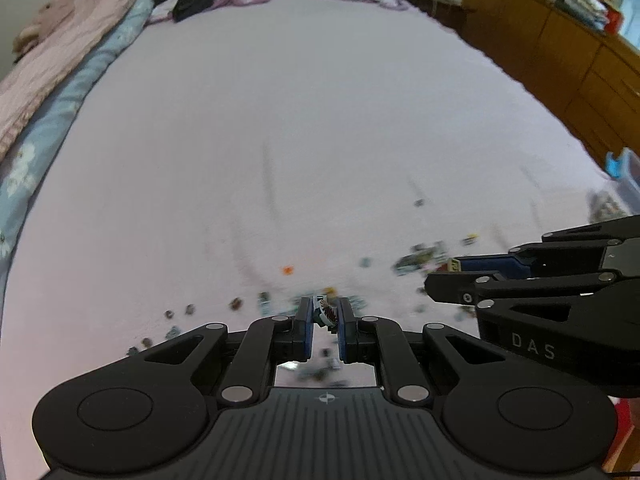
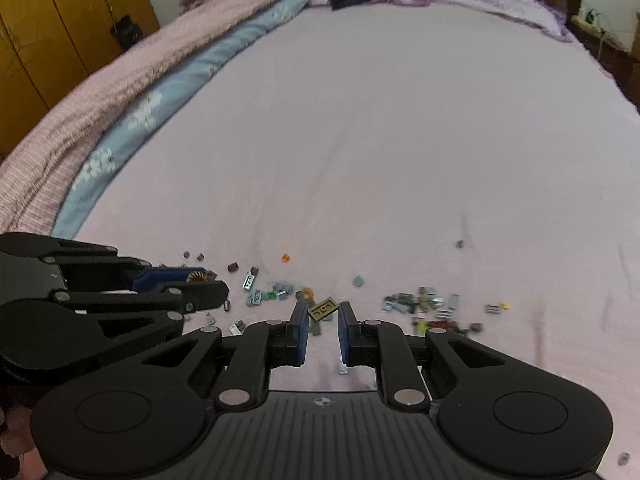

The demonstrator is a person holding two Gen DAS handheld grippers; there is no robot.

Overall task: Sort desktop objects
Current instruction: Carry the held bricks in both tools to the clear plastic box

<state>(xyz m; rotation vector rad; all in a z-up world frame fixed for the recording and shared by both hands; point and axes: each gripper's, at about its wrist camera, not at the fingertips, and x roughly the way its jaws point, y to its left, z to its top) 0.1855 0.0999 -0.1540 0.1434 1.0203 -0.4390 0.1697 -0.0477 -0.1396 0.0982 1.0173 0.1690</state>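
printed piece (image 1: 323, 312) between left fingers (image 1: 305, 320), tan tile (image 2: 322, 309) between right fingers (image 2: 301, 328)

Pink blanket (image 2: 100, 100) beside a blue floral quilt (image 2: 160, 96); wooden cabinets (image 1: 560, 40), perhaps drawers, at right.

Both wrist cameras look steeply down, sharing the bed (image 1: 280, 120) and scattered pieces (image 2: 264, 296).

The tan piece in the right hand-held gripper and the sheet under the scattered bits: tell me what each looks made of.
Tan piece: probably hard moulded plastic, matte, a flat plate with crisp edges and dark printed marks, pinched in the right hand-held gripper. Sheet: woven fabric, likely cotton, pale lilac and matte, with soft creases and no shine.
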